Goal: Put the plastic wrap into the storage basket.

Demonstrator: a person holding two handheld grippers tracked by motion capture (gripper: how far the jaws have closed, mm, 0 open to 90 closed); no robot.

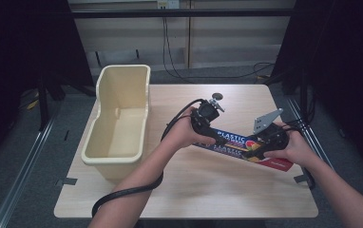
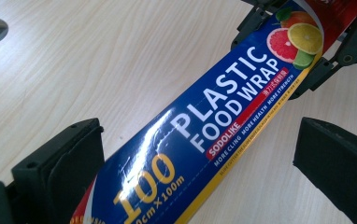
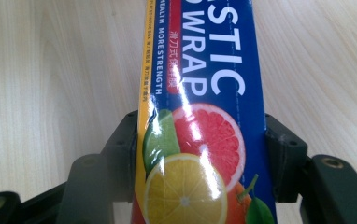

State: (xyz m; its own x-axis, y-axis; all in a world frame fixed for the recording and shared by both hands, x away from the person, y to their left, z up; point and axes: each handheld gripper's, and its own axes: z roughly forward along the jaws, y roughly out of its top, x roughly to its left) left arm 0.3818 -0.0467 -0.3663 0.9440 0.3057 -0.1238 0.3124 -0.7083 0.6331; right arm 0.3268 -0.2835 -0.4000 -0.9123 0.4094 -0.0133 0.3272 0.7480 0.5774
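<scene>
Evidently, the right gripper (image 3: 200, 154) clamped the plastic food wrap box (image 1: 239, 145) at its right end above the table (image 1: 194, 190), steadying it; the left gripper (image 2: 190, 163) straddled it, jaws wide

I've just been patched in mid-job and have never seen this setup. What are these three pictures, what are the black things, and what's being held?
No robot here: a person at a wooden table holds a hand-operated two-jaw gripper in each hand.

The high view comes from a fixed camera above, looking down on the table. There the left gripper and the right gripper both sit at a long blue box of plastic food wrap.

The other two pictures come from cameras riding on the grippers, looking along their black jaws. In the right gripper view the jaws are clamped on the box's sides at the end with the fruit picture. In the left gripper view the box runs between the jaws, but a gap shows on one side, so they look open.

A cream plastic bin stands on the left, with nothing visible inside.
</scene>
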